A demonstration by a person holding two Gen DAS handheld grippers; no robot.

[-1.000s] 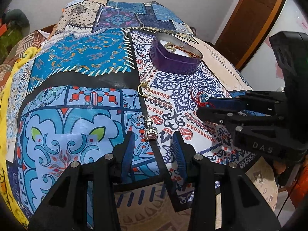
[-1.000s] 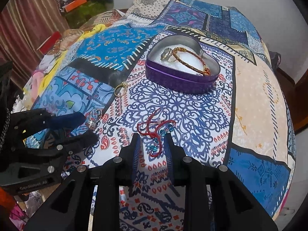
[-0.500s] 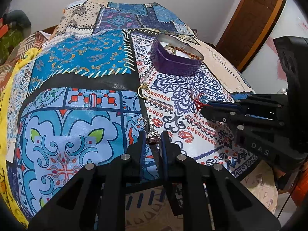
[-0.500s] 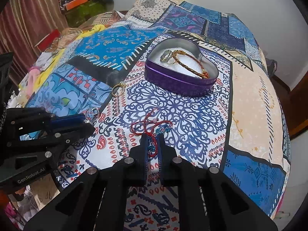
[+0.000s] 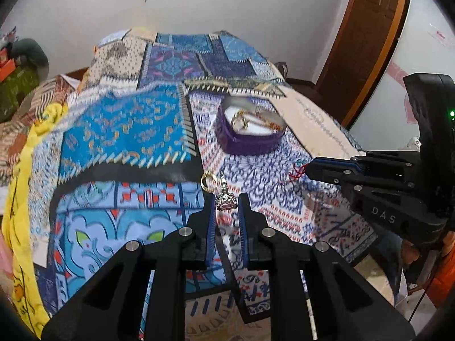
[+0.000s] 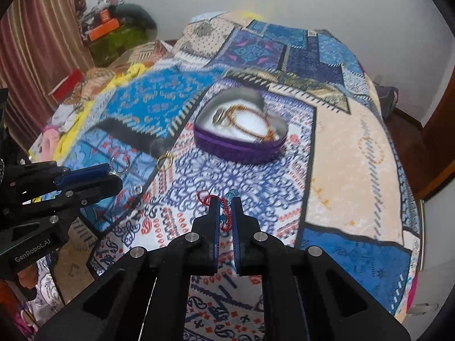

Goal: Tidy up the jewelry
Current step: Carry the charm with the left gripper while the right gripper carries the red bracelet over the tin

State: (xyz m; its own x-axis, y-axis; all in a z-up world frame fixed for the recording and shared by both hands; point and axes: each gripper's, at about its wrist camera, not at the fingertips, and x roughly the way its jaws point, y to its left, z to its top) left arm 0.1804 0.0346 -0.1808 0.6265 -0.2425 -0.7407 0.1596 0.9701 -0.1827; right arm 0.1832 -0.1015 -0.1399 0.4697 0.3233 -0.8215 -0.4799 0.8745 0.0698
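My left gripper [image 5: 226,201] is shut on a silver ring with a pink stone [image 5: 225,200] and holds it above the patterned bedspread; the ring also shows in the right wrist view [image 6: 119,166]. My right gripper [image 6: 225,203] is shut on a red cord bracelet with blue beads [image 6: 224,213], lifted off the cloth. A purple heart-shaped tin [image 6: 241,147] lies farther back, holding a gold chain and a ring; it also shows in the left wrist view [image 5: 247,139]. A gold ring [image 5: 209,182] lies on the bedspread just beyond my left gripper.
The patchwork bedspread [image 6: 355,156] covers a bed. A small clear stone [image 6: 138,189] lies on the cloth near the left gripper. A wooden door [image 5: 366,37] stands at the right. Clutter and a curtain [image 6: 37,51] sit at the far left.
Both grippers have risen from the bedspread with their pieces held, the left with the silver ring, the right with the red bracelet. The tin now looks farther off.
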